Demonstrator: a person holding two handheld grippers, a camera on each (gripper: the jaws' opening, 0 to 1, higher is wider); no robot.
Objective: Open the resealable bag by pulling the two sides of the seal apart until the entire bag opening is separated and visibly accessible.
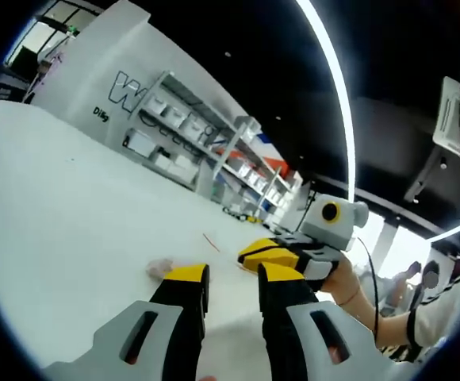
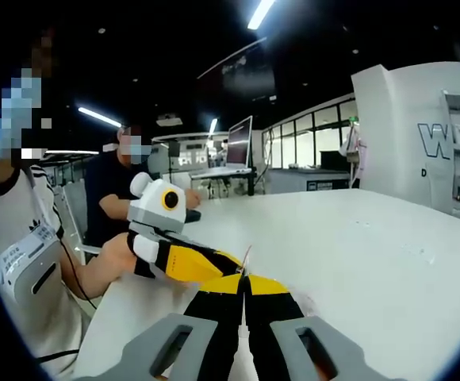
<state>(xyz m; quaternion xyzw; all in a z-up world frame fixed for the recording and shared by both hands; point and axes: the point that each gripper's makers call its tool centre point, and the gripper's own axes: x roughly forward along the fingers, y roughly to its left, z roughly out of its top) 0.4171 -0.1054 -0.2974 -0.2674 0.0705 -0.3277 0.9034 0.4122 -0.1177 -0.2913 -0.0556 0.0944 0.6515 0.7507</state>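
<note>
The resealable bag is clear and hard to make out against the white table (image 1: 71,206). Its thin red seal strip (image 1: 211,242) shows just beyond my left gripper (image 1: 234,278), whose yellow-tipped jaws stand open with a gap and nothing visible between them. A pinkish patch (image 1: 159,268) of the bag lies on the table beside the left jaw. My right gripper (image 2: 245,282) has its jaws pressed together, and the red strip (image 2: 247,256) rises from between the tips. The right gripper (image 1: 263,255) faces my left one at close range, and the left gripper (image 2: 202,264) comes in from the left.
A hand (image 1: 343,279) holds the right gripper and another hand (image 2: 115,258) holds the left. A seated person (image 2: 107,190) is behind the table. White shelving (image 1: 206,143) and a white wall unit (image 2: 420,135) stand beyond the table's far edge.
</note>
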